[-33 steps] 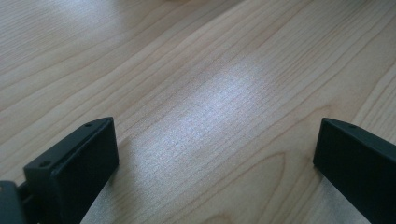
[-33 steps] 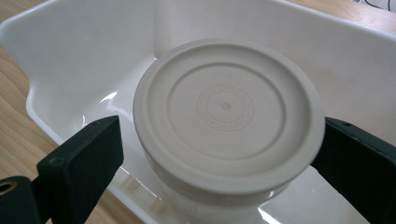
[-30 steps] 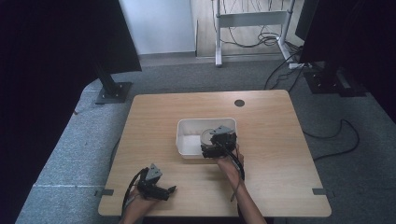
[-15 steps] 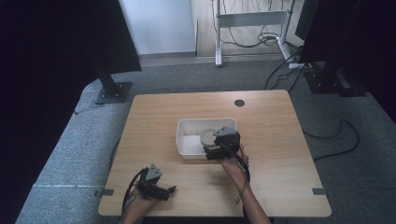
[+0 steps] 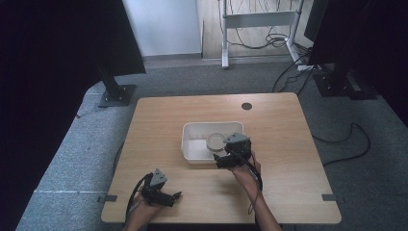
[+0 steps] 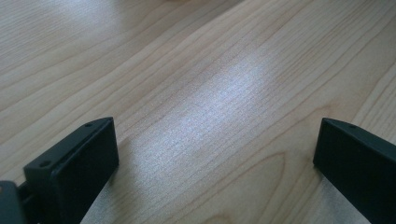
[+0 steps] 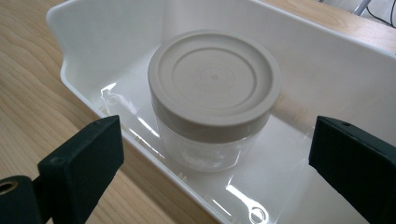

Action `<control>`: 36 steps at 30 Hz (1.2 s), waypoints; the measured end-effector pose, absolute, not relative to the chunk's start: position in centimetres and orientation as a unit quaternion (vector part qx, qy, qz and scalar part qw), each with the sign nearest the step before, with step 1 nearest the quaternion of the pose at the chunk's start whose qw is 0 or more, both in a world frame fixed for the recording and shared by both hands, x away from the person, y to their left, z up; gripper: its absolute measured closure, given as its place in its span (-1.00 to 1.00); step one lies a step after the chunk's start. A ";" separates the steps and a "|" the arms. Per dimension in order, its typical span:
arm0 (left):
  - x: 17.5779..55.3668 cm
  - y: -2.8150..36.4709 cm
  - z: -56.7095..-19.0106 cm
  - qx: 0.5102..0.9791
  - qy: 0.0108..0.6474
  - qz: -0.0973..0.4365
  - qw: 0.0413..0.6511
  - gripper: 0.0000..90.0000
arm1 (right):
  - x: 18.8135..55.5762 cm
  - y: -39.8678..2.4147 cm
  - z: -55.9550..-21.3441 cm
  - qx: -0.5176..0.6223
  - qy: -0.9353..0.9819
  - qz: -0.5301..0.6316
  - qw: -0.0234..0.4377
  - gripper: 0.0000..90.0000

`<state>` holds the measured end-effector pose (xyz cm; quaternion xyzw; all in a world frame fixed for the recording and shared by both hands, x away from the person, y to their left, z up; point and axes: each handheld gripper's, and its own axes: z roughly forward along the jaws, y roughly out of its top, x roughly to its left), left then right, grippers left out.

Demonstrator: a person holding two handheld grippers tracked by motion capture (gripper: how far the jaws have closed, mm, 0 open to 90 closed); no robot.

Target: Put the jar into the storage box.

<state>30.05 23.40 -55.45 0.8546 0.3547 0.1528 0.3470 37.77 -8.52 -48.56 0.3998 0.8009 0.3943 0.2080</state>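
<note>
Jar: a clear plastic jar [image 7: 212, 100] with a beige screw lid [image 7: 214, 74] stands upright inside the white plastic bin [image 7: 327, 65], near its right end in the high view [image 5: 215, 141]
Right gripper: the right gripper [image 7: 212, 154] hovers at the bin's near wall, its jaws wide apart and holding nothing, lined up on the jar
Left gripper: the left gripper [image 5: 161, 191] rests low at the table's near left edge, jaws spread over bare wooden table [image 6: 196, 93], well apart from the bin
Risk, wall: a straight push forward would likely knock a jaw on the bin's near wall and shove the light bin along the table
Risk, grip: closing on the lid alone might let the smooth jar tip or slip out
Risk, bin: nothing steadies the bin, so it could lift or slide with the jar
Writing: none readable; the lid bears only moulded concentric rings
</note>
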 end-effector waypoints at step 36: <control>30.1 23.4 -55.4 0.855 0.354 0.153 0.347 -1.00 | 34.7 -12.0 -48.3 0.392 0.798 0.398 0.224 -0.91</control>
